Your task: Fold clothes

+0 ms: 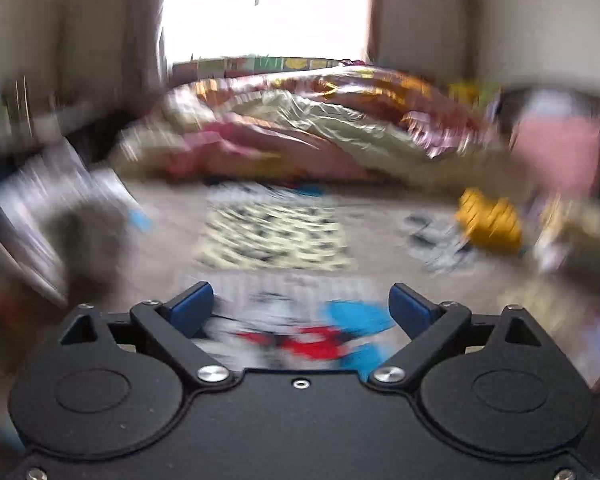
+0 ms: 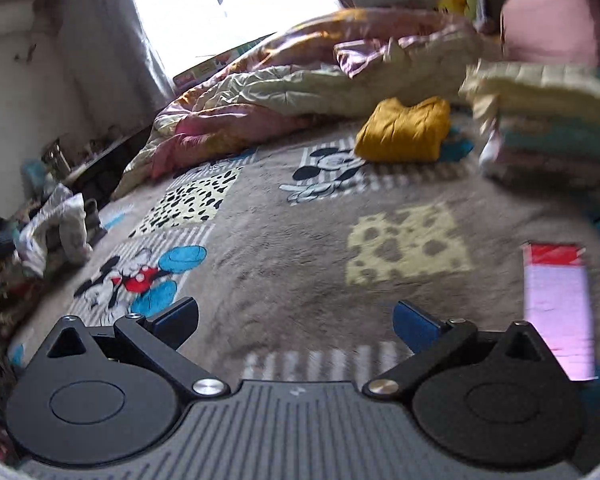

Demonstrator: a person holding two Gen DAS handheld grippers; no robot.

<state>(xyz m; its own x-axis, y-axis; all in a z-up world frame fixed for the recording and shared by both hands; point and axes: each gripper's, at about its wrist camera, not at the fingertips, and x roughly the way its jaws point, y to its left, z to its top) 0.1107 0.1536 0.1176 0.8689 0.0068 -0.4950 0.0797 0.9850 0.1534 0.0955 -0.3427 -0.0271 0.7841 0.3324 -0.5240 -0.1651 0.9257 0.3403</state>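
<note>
Left wrist view, heavily blurred. My left gripper (image 1: 301, 307) sits at the bottom of the frame, blue-padded black fingers (image 1: 192, 307) spread wide, nothing between them. Under it is the grey plush blanket with cartoon-mouse patches (image 1: 380, 240); a red, white and blue patch shows right between the jaws. A mustard-yellow folded garment (image 1: 490, 222) lies centre right on the blanket. A crumpled cream, pink and orange quilt (image 1: 300, 120) runs across the middle, with a bright window (image 1: 264, 8) top centre. A pink pillow (image 1: 556, 148) is at the right edge. A whitish, smeared heap of clothes (image 1: 56, 200) is at left; I cannot tell single items.

Right wrist view, sharper. My right gripper (image 2: 296, 320) is at the bottom, jaws also spread wide, empty, only blanket (image 2: 284, 248) behind them. The yellow garment (image 2: 404, 130) lies folded upper right of centre, touching the quilt's (image 2: 284, 88) edge and partly covering a mouse patch. A stack of folded cream, teal and pink cloths (image 2: 552, 120) sits at the right edge, just beside the yellow one. A white crumpled garment (image 2: 56, 224) lies at the left edge on a messy heap. A pink strip with a red end (image 2: 556, 312) lies lower right, blurred. The pillow (image 2: 556, 28) is top right, the window (image 2: 228, 4) top centre.
</note>
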